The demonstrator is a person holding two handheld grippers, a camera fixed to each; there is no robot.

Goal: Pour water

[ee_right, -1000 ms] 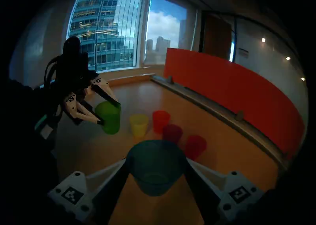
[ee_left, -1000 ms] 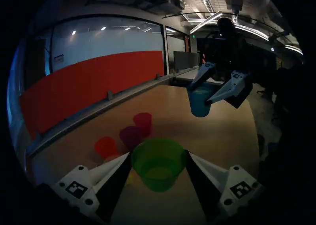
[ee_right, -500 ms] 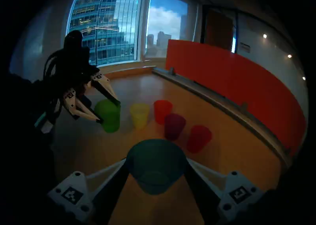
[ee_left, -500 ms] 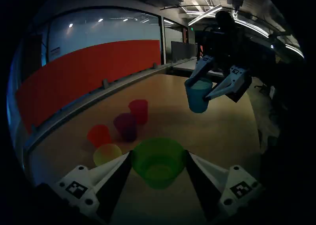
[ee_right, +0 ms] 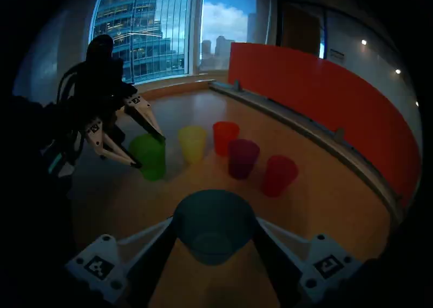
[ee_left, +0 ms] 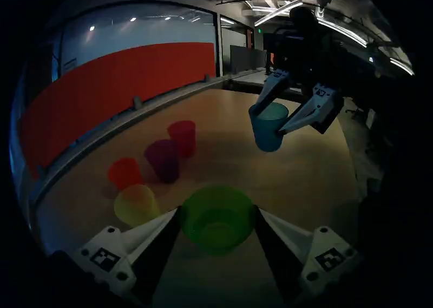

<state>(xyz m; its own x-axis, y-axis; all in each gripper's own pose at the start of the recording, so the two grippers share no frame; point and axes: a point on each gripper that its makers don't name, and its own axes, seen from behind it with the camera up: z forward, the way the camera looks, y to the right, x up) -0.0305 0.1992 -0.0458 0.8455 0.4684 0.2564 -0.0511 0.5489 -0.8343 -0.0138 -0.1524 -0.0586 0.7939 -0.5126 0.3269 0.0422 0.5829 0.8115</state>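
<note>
Left claw pinches a translucent green plastic cup, held upright. Right claw likewise pinches a translucent blue plastic cup.

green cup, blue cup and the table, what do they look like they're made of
Green cup: likely thin plastic, translucent and glossy; light glows through its wall.
Blue cup: probably the same plastic; its wall looks semi-clear too.
Table: wood or wood-look laminate, smooth with a soft sheen; the surface is an even tan, and the grain is too dim to tell.
</note>
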